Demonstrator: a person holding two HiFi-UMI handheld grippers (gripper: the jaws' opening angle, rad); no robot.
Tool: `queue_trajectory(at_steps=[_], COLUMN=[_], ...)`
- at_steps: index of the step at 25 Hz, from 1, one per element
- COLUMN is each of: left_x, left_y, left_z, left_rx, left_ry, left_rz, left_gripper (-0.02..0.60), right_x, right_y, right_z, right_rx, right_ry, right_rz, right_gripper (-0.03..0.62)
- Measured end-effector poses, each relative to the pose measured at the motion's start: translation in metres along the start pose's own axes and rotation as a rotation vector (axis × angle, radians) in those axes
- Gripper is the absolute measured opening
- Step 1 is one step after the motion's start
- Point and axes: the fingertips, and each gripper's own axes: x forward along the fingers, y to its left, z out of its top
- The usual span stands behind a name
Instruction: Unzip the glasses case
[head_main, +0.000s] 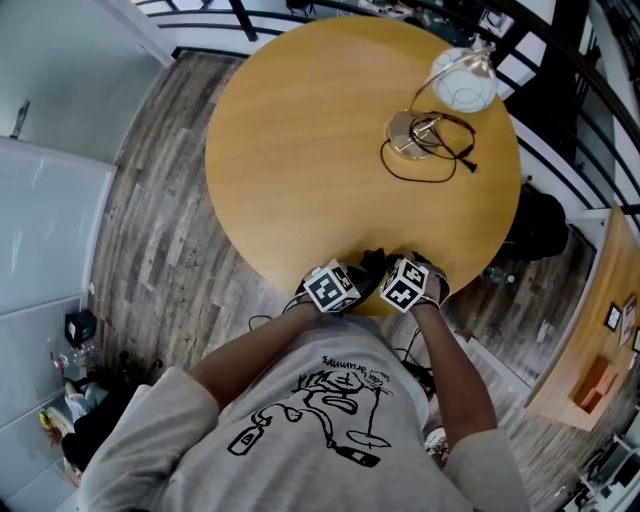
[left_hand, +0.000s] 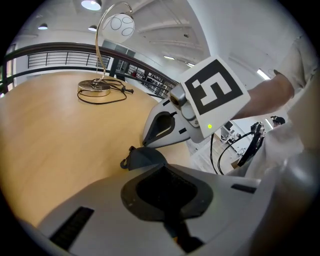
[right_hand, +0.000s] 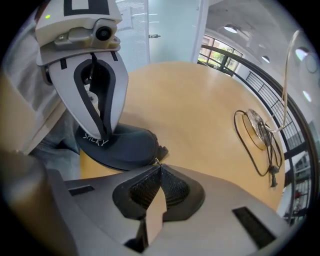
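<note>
Glasses case (right_hand: 131, 145), dark, soft-sided, lying at the near edge of the round wooden table (head_main: 330, 150), lower centre of the head view; left gripper (right_hand: 102, 135) clamped onto its end, right gripper (right_hand: 158, 167) pinched tight on the zipper pull (right_hand: 156, 161); desk lamp (head_main: 440, 110) at upper right.

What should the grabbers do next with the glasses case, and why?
Likely, the right gripper should draw along the zip's curve. Its jaws look shut on the small metal zipper pull of the dark oval glasses case, and the left gripper clamps that case at the edge of the round wooden table, so it should not slide.
</note>
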Motion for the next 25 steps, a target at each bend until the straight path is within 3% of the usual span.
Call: queue_trajectory(at_steps=[5,11,18,25], left_x=[0.000,-0.009,-0.040,-0.084], left_y=[0.001,0.001,0.018,0.004], left_z=[0.000,0.001,0.031,0.079], left_rx=[-0.006,-0.023,-0.100,-0.131], left_ry=[-0.004,-0.016,-0.153,-0.318], left_rz=[-0.005,-0.006,0.058,0.099], left_gripper=[0.007,0.008,0.008,0.008], right_x=[0.001,-0.018,-0.075,-0.149], right_y=[-0.002,-0.006,-0.013,-0.018], right_z=[0.004,-0.004,0.017,0.059], right_rx=[-0.025,0.234,0.587,0.783], right_ry=[-0.007,-0.092,-0.374,-0.655], right_rz=[-0.002,0.004,0.024,0.019], right_gripper=[0.023,0.026,0.025,0.025])
